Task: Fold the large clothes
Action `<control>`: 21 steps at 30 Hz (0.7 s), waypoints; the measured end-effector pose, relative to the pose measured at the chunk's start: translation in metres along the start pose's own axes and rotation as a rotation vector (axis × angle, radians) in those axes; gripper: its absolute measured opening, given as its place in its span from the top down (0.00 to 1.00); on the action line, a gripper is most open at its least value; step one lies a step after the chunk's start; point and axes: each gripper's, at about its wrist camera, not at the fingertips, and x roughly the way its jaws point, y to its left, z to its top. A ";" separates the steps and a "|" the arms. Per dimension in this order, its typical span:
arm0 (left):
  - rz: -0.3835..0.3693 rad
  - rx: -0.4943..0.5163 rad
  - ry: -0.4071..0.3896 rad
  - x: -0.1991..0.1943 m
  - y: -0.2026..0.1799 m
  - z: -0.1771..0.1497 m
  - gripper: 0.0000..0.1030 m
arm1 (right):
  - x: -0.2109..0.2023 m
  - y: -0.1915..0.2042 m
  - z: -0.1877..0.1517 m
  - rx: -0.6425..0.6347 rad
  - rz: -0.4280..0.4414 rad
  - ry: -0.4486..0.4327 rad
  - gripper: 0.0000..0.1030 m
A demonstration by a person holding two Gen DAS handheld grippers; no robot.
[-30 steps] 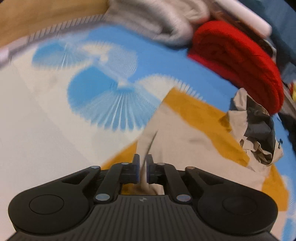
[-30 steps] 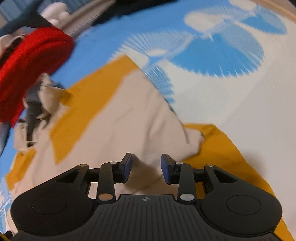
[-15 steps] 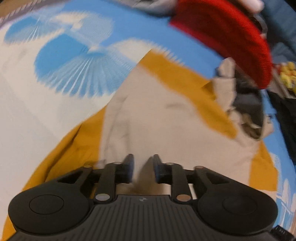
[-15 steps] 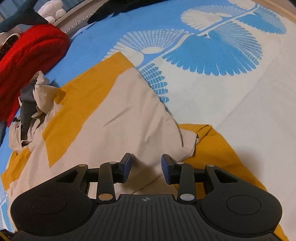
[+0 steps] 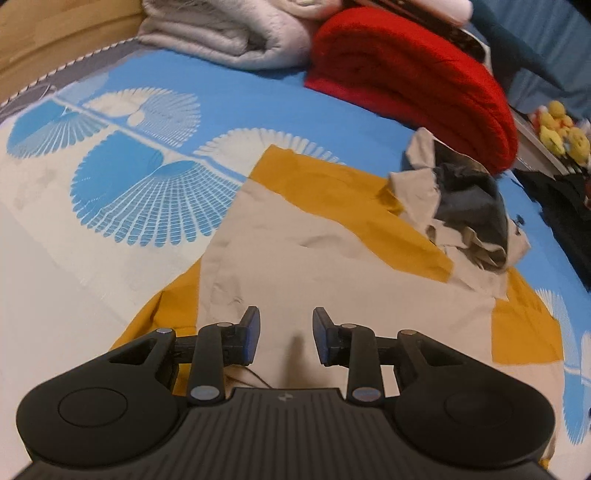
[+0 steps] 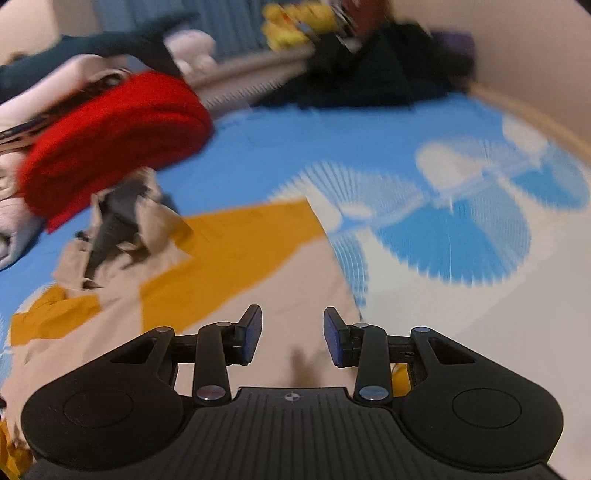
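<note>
Left tool point(image 5: 284, 338): jaws just opened, empty, above the beige-and-mustard cloth garment point(image 5: 332, 266).
Right tool point(image 6: 292, 339): parted, empty.
Red folded blanket point(image 5: 417, 81): one o'clock.

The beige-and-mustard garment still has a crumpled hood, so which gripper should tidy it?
Probably left: the left gripper is open with a sharp view of the crumpled hood; the right gripper, also open, sees only blur.

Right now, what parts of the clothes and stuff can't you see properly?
- Near edge of the beige and yellow garment: left wrist view, hidden under the open left gripper.
- Yellow toys: right wrist view, smeared by motion blur.
- Dark pile: left wrist view, cut off by the right edge.
</note>
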 end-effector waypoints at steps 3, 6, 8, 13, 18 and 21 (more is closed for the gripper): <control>-0.014 0.034 -0.028 -0.013 -0.008 -0.006 0.67 | -0.018 0.001 -0.002 -0.066 0.004 -0.045 0.62; -0.026 0.083 -0.078 -0.028 -0.016 -0.011 0.67 | -0.031 -0.005 -0.003 -0.072 0.019 -0.053 0.62; -0.034 0.111 -0.103 -0.036 -0.020 -0.013 0.67 | -0.040 -0.008 -0.003 -0.073 0.032 -0.061 0.62; -0.089 0.196 -0.147 -0.054 -0.028 -0.020 0.67 | -0.056 -0.006 -0.002 -0.094 0.057 -0.097 0.62; -0.142 0.330 -0.212 -0.066 -0.043 -0.029 0.79 | -0.063 -0.005 0.003 -0.115 0.085 -0.140 0.62; -0.172 0.414 -0.266 -0.076 -0.057 -0.033 0.89 | -0.062 -0.004 0.008 -0.111 0.102 -0.142 0.62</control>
